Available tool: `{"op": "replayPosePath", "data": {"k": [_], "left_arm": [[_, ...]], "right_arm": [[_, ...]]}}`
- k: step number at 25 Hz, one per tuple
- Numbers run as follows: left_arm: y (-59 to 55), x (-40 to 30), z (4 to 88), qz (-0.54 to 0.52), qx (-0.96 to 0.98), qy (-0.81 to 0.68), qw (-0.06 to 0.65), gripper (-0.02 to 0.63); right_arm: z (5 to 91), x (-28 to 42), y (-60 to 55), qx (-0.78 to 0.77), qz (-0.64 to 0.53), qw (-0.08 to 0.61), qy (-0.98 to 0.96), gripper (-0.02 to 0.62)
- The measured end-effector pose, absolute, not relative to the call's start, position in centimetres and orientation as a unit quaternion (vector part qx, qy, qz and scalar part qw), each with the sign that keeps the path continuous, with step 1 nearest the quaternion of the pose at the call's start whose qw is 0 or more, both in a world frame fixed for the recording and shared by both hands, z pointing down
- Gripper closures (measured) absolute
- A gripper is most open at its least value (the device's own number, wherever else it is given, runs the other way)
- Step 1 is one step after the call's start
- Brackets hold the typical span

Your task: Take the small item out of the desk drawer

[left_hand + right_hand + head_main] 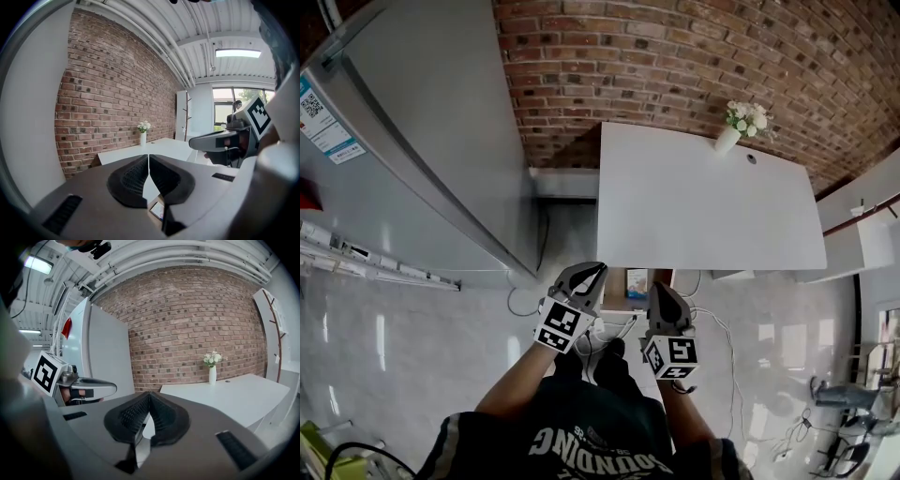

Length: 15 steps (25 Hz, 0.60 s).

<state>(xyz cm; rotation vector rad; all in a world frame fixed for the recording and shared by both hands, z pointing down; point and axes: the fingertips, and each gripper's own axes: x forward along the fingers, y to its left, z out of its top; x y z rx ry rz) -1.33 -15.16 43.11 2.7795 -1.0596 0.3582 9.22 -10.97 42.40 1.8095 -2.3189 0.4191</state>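
Note:
The white desk (pixel 703 202) stands against the brick wall. Under its near edge shows a brown opening, seemingly the drawer (pixel 661 277), with a small blue-and-white item (pixel 637 282) in it. That small item (pixel 157 211) also peeps out below the jaws in the left gripper view. My left gripper (pixel 598 269) hangs just left of the opening, shut and empty. My right gripper (pixel 660 287) is beside it at the right, shut too, with nothing in it. Both are short of the desk edge. In their own views the left gripper (pixel 148 157) and right gripper (pixel 149 393) point at the desk.
A white vase of flowers (pixel 733 131) stands at the desk's far edge by a cable hole (pixel 751 158). A tall grey fridge (pixel 412 141) fills the left. Cables (pixel 712 323) lie on the glossy floor under the desk. A coat stand (pixel 274 333) is at the right.

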Motion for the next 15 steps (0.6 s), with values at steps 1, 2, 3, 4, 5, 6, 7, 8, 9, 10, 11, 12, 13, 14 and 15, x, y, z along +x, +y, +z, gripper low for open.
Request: {"op": "replayPosePath", "data": {"k": [1, 2, 3, 4, 5, 6, 7, 8, 9, 10, 11, 12, 13, 14, 15], "left_arm": [[-15.2, -1.1, 43.1, 0.119, 0.925, -0.353, 0.073, 0.584], [-15.1, -1.0, 43.1, 0.120, 0.925, -0.353, 0.072, 0.584], [-15.1, -0.9, 43.1, 0.122, 0.925, -0.354, 0.071, 0.584], [-15.0, -0.9, 43.2, 0.123, 0.924, -0.355, 0.071, 0.584], [-15.0, -0.9, 43.3, 0.125, 0.923, -0.357, 0.071, 0.584], [-15.0, -1.0, 43.4, 0.126, 0.922, -0.358, 0.073, 0.584], [-15.0, -1.0, 43.5, 0.128, 0.921, -0.360, 0.074, 0.584], [-15.0, -1.0, 43.5, 0.129, 0.921, -0.361, 0.075, 0.584], [-15.0, -1.0, 43.6, 0.131, 0.920, -0.361, 0.077, 0.584], [-15.0, -1.0, 43.7, 0.133, 0.920, -0.361, 0.078, 0.584], [-15.0, -0.9, 43.9, 0.135, 0.919, -0.361, 0.080, 0.584], [-15.0, -0.9, 44.1, 0.138, 0.919, -0.361, 0.081, 0.584], [-14.9, -0.8, 44.4, 0.141, 0.918, -0.361, 0.084, 0.584], [-14.8, -0.7, 44.7, 0.144, 0.918, -0.361, 0.086, 0.584], [-14.7, -0.6, 45.1, 0.146, 0.917, -0.361, 0.089, 0.584]], "right_arm": [[42.4, 9.4, -11.1, 0.605, 0.141, 0.085, -0.779, 0.571], [42.5, 9.5, -11.1, 0.604, 0.142, 0.085, -0.780, 0.571], [42.5, 9.5, -11.2, 0.602, 0.142, 0.084, -0.781, 0.571], [42.6, 9.5, -11.2, 0.600, 0.143, 0.082, -0.783, 0.571], [42.7, 9.4, -11.3, 0.598, 0.144, 0.082, -0.784, 0.571], [42.8, 9.3, -11.3, 0.596, 0.146, 0.082, -0.785, 0.571], [42.9, 9.2, -11.3, 0.594, 0.148, 0.082, -0.786, 0.571], [43.0, 9.2, -11.2, 0.592, 0.150, 0.082, -0.788, 0.571], [43.1, 9.1, -11.2, 0.589, 0.153, 0.083, -0.789, 0.571], [43.3, 9.1, -11.2, 0.587, 0.156, 0.085, -0.790, 0.571], [43.6, 9.2, -11.2, 0.586, 0.158, 0.087, -0.790, 0.571], [43.9, 9.3, -11.3, 0.584, 0.161, 0.089, -0.790, 0.571], [44.2, 9.4, -11.2, 0.583, 0.164, 0.092, -0.791, 0.571], [44.6, 9.5, -11.2, 0.581, 0.168, 0.094, -0.791, 0.571], [45.1, 9.6, -11.2, 0.580, 0.171, 0.096, -0.791, 0.571]]}}
